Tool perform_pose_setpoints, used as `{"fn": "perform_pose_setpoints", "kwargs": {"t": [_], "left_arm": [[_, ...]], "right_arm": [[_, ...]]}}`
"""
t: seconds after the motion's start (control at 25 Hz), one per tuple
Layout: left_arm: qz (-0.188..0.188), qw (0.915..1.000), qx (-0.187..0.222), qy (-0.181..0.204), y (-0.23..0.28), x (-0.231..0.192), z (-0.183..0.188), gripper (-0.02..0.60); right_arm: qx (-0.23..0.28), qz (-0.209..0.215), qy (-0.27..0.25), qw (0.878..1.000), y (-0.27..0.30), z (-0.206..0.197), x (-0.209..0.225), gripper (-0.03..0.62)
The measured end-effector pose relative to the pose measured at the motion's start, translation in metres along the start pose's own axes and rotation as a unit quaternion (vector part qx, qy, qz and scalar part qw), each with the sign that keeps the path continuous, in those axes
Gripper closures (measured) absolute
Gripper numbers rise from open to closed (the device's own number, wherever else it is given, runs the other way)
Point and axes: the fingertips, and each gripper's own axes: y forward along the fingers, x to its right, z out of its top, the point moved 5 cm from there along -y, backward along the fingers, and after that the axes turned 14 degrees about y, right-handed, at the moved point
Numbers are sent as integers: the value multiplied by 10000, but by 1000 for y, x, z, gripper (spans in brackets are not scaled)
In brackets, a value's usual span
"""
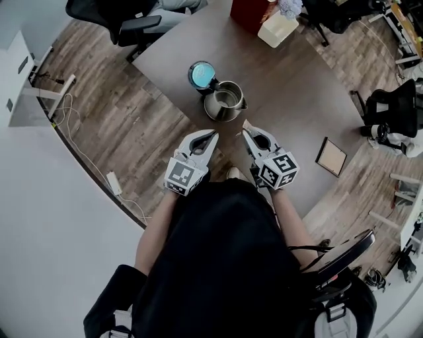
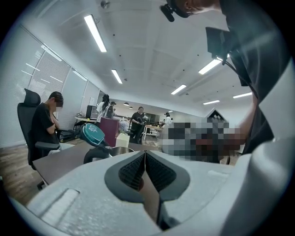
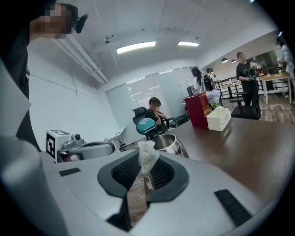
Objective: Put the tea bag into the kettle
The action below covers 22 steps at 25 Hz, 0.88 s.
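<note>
A steel kettle [image 1: 225, 101] stands on the brown table [image 1: 291, 99], its teal lid [image 1: 201, 74] hinged up and its mouth open. My right gripper [image 1: 246, 129] hovers just short of the kettle, near the table's front edge, shut on a small pale tea bag [image 3: 147, 156] that sticks up between its pads. In the right gripper view the kettle [image 3: 168, 144] lies straight ahead beyond the tea bag. My left gripper [image 1: 212, 136] hangs beside the right one, left of it, shut with nothing between its pads [image 2: 136, 168]. The kettle rim [image 2: 113, 150] shows just past its tips.
A white tissue box [image 1: 277, 28] and a dark red box [image 1: 250, 13] sit at the table's far side. A framed flat panel [image 1: 331, 156] lies at the right. Office chairs [image 1: 390, 109] and several people [image 2: 44, 126] stand around the table.
</note>
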Motion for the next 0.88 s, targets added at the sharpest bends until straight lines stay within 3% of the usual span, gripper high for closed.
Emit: {"fn": "perform_pose_setpoints", "kwargs": {"t": [0.56,0.88], "left_arm": [[188,9997,110,59,-9,-33,-15,575],[403,9991,88,49,-30,-56,-29,575]], "right_arm": [[640,197,-554,9962,47,87,-4,536],[734,-42,-300,9968,69,88,6,536]]}}
